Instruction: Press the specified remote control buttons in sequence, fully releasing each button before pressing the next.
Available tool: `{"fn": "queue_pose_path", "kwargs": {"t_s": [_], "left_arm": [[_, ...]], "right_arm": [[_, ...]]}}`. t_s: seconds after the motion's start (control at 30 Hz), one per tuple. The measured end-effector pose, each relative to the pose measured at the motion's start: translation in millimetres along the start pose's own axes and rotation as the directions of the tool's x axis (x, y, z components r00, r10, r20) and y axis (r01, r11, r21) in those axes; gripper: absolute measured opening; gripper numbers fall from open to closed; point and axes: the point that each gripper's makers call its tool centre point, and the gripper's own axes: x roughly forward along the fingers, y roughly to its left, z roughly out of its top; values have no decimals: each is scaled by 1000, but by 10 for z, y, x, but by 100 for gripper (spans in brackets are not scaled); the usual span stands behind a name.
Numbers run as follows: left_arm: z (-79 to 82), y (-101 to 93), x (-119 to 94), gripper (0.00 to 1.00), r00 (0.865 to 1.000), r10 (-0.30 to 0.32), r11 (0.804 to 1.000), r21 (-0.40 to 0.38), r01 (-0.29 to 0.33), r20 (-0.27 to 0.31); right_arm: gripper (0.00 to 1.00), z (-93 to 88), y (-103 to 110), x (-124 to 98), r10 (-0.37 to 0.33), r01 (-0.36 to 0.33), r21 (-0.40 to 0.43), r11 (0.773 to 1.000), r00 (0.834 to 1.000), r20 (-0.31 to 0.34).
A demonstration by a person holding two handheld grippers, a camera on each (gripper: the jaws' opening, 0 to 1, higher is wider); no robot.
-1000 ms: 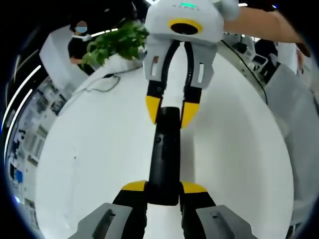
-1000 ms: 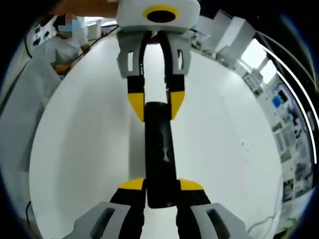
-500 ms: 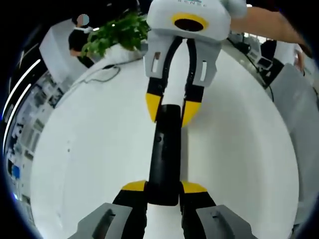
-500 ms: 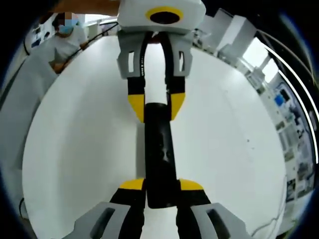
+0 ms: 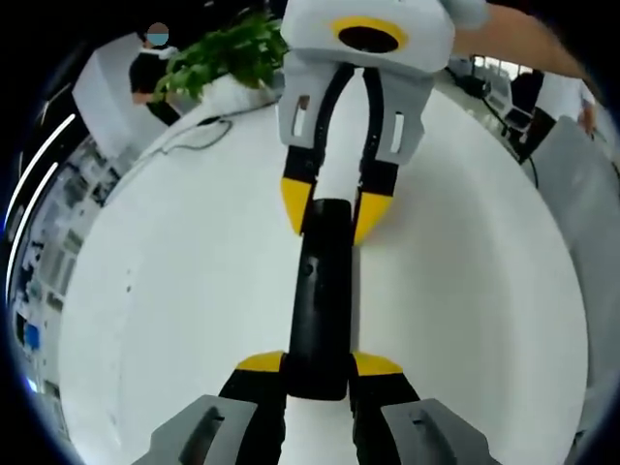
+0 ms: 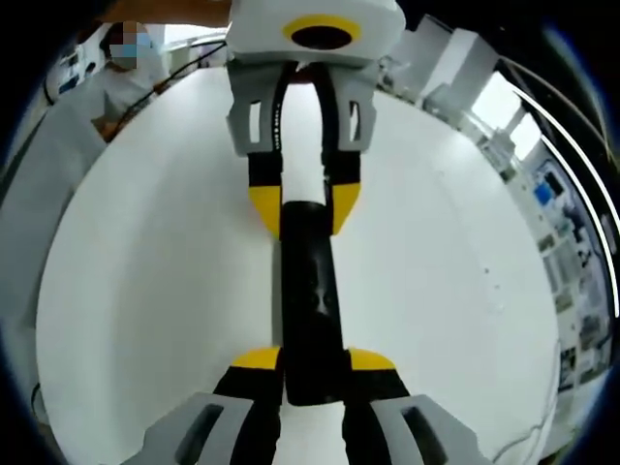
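A round white table [image 5: 174, 291] lies beneath everything; above it a black remote control [image 5: 320, 300] is held at both ends; the right gripper [image 5: 336, 218] clamps its far end, the left gripper [image 5: 318, 373] its near end; a leafy plant [image 5: 228, 58] stands beyond the table's far edge.

Each handheld gripper, left [image 5: 317, 373] and right [image 6: 314, 370], has grey slotted housings, black jaw arms, yellow fingertip pads and a white, yellow-ringed upper body.
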Motion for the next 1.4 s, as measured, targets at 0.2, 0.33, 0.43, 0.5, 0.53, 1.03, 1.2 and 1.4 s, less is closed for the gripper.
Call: {"fn": "queue_pose_path", "kwargs": {"t_s": [0.2,0.33,0.43,0.5,0.53,1.03,1.2,1.4], "left_arm": [[-20,15,14,23,1000,0,1000,-6,0,-6],[-23,24,19,23,1000,1,1000,-1,-1,-8],[-24,23,22,23,1000,-1,1000,8,1,-12],[-27,24,23,24,1000,-1,1000,-3,1,-14],[-27,22,22,24,1000,0,1000,0,0,-15],[-22,12,23,24,1000,12,1000,-3,-12,-24],[-23,26,22,26,999,25,1000,-4,-25,-21],[-41,73,9,32,999,46,998,-51,-46,-2]], "right_arm": [[20,-1,-5,20,0,0,-8,1000,1000,-7],[20,-5,-4,23,1,-1,-4,1000,1000,-7],[20,-6,-4,23,-1,1,-9,1000,1000,-12],[20,-7,-6,24,-2,1,-13,1000,1000,-16],[20,-6,-5,24,-2,2,-14,1000,1000,-18],[21,-20,-26,25,-2,2,9,1000,1000,-13],[23,-25,-48,19,-14,14,19,1000,1000,-11],[25,-29,-74,13,-30,30,33,999,1000,-7]]}}
